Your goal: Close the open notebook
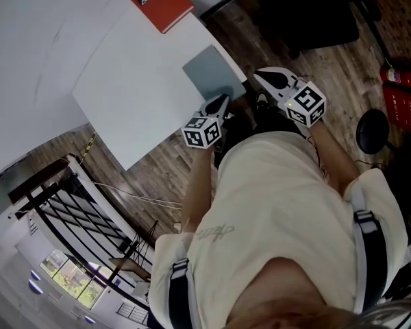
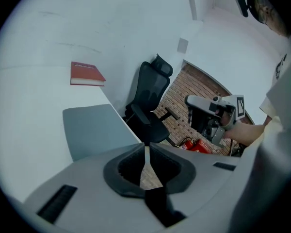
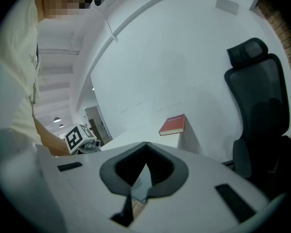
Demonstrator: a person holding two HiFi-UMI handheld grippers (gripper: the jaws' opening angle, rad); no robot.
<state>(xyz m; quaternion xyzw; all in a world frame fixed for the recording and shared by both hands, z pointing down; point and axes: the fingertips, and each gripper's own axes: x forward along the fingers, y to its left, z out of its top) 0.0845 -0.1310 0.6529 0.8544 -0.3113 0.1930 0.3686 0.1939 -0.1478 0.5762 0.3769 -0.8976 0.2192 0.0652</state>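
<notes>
A grey-covered notebook (image 1: 212, 70) lies flat and closed on the near right corner of the white table (image 1: 137, 81); in the left gripper view the notebook (image 2: 94, 130) sits just ahead of the jaws on the left. My left gripper (image 1: 222, 101) hovers at the notebook's near edge, and between its jaws (image 2: 146, 149) stands a thin slit with nothing in it. My right gripper (image 1: 260, 76) hangs just off the table's right corner beside the notebook, its tips (image 3: 145, 165) together and holding nothing.
A red book (image 1: 162, 2) lies at the table's far end. A black office chair (image 2: 150, 106) stands beyond the right edge on the wood floor. A red fire extinguisher (image 1: 397, 76) and a round black base (image 1: 373, 130) are further right.
</notes>
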